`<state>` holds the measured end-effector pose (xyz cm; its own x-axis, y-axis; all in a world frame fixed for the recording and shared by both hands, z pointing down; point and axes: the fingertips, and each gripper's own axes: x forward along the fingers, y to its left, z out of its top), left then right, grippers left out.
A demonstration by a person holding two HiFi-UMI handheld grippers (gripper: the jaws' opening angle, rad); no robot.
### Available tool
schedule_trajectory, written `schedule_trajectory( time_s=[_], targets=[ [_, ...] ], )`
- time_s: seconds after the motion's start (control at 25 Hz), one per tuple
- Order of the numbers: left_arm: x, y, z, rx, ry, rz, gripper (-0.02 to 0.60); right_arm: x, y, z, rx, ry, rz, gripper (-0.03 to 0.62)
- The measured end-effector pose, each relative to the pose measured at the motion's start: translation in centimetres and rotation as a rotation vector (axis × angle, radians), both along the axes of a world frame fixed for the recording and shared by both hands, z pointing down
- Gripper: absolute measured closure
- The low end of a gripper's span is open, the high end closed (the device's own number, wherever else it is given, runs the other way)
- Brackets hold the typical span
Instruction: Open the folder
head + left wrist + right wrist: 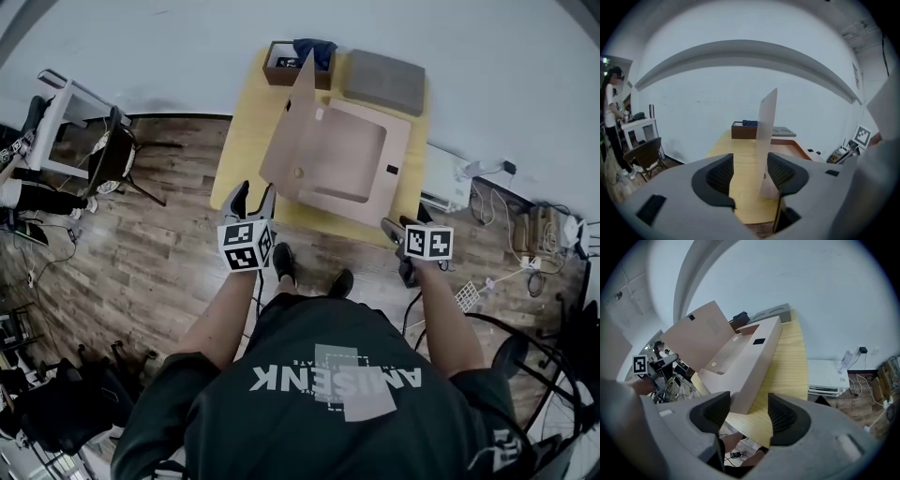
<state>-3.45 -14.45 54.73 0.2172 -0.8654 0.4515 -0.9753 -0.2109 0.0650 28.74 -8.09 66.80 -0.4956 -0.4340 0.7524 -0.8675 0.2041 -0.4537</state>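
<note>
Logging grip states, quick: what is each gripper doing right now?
Left gripper: open; the flap stands between its fingers, not clamped.
Right gripper: open, holding nothing.

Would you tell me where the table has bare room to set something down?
The bare table strip left of the folder, from the brown box to the near edge, is widest. A narrow strip runs along the near edge. The far end is crowded by the brown box and grey case.

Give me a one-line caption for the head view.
Pinkish cardboard folder on a yellow wooden table, lid raised; left tool and right tool, both open, at the near edge.
</note>
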Motion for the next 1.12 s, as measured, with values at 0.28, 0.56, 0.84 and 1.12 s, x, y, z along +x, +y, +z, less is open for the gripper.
schedule_trajectory(
  time_s=[0.28, 0.56, 0.84, 1.12],
  targets=[
    [5.1, -1.2, -0.2, 0.025, -0.07, 0.16, 0.356, -0.5, -0.1, -0.1, -0.001, 0.023, -0.012, 0.355],
    [7.4, -3.1, -0.3, 0.043, -0.159, 0.25, 0.37, -0.7, 0.2, -0.1, -0.001, 0.024, 0.006, 0.355],
    [9.5, -3.9, -0.6, 0.122, -0.322, 0.331, 0.552, -0.8, 0.5, -0.1, -0.004, 0.026, 0.026, 0.355],
    [9.0, -3.9, -1.1, 0.086, -0.208, 0.351, 0.578, -0.8, 0.8, 0.0, -0.022, 0.0, 0.037, 0.355]
  ],
)
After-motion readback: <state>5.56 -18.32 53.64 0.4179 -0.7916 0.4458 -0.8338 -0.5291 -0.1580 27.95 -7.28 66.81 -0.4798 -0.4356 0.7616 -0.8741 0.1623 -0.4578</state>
